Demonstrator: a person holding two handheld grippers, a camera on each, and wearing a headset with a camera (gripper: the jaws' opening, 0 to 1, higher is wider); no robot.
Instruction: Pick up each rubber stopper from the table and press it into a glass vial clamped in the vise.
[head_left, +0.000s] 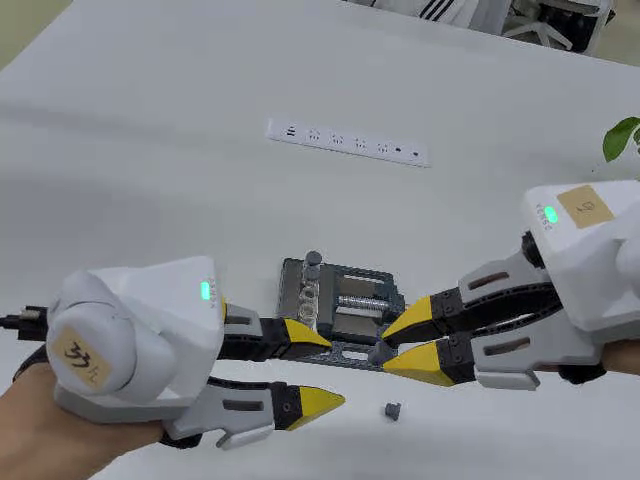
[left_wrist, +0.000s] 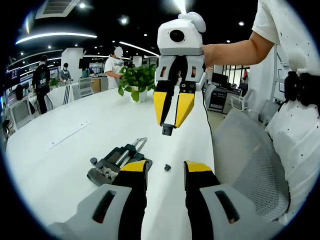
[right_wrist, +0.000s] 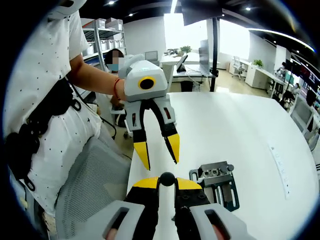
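Right gripper view: vials indistinct; right gripper pinches stopper, left gripper gapes.

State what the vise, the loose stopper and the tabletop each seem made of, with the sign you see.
Vise: likely metal, dull grey body with a shinier threaded screw. Loose stopper: probably rubber, matt dark grey, no glint. Tabletop: smooth white with a soft sheen, perhaps laminate; the look leaves it open.
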